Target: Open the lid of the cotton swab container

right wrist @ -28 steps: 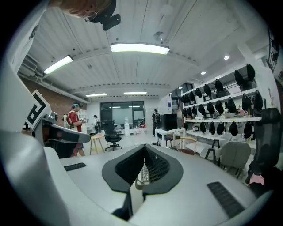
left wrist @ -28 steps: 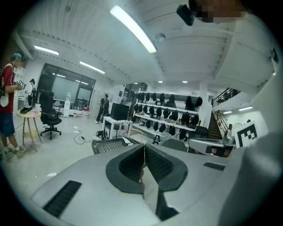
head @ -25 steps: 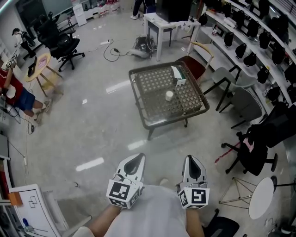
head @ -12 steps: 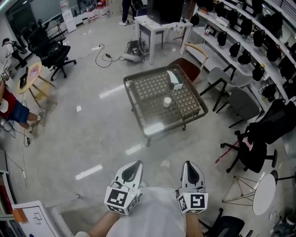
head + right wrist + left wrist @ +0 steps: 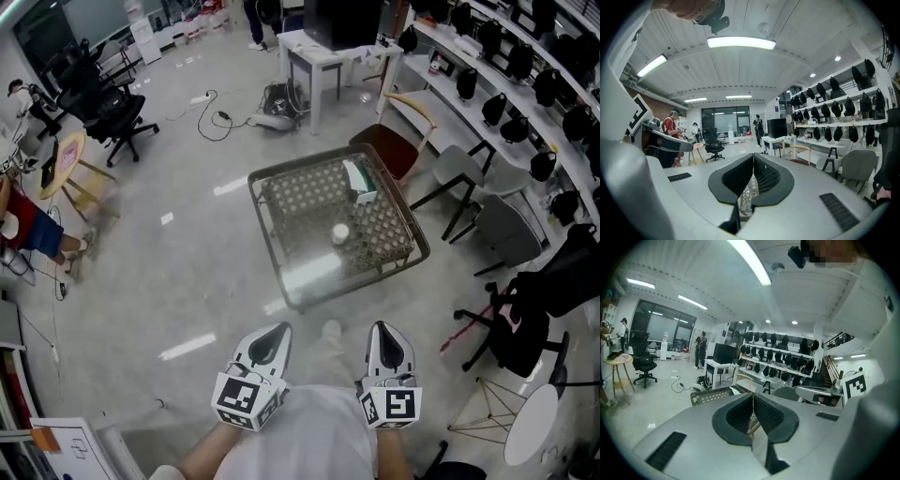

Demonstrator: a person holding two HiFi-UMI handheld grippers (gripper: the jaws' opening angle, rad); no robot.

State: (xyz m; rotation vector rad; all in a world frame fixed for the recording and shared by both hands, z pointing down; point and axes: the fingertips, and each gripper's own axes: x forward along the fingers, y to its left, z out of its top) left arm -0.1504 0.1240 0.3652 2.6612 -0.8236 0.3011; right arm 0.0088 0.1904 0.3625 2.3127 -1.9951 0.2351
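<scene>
A small white round cotton swab container (image 5: 340, 232) stands on a low glass-topped wicker table (image 5: 281, 246) ahead of me on the floor. My left gripper (image 5: 273, 335) and right gripper (image 5: 388, 337) are held close to my body, well short of the table, both pointing toward it. Each one is shut with nothing between its jaws. In the left gripper view the left gripper (image 5: 753, 397) shows its pads pressed together, with the table's edge (image 5: 710, 396) beyond. The right gripper (image 5: 753, 158) looks the same in the right gripper view.
A white-and-green box (image 5: 357, 178) lies at the table's far end. A wooden chair (image 5: 396, 136) and grey chairs (image 5: 502, 225) stand to the right, under shelves of dark headgear (image 5: 539, 89). A white desk (image 5: 323, 56), cables (image 5: 216, 112) and office chairs (image 5: 108, 103) lie beyond.
The view has shifted forward, so the table now sits lower in the head view and nearer to me. Both grippers keep their place in front of my body, still shut.
</scene>
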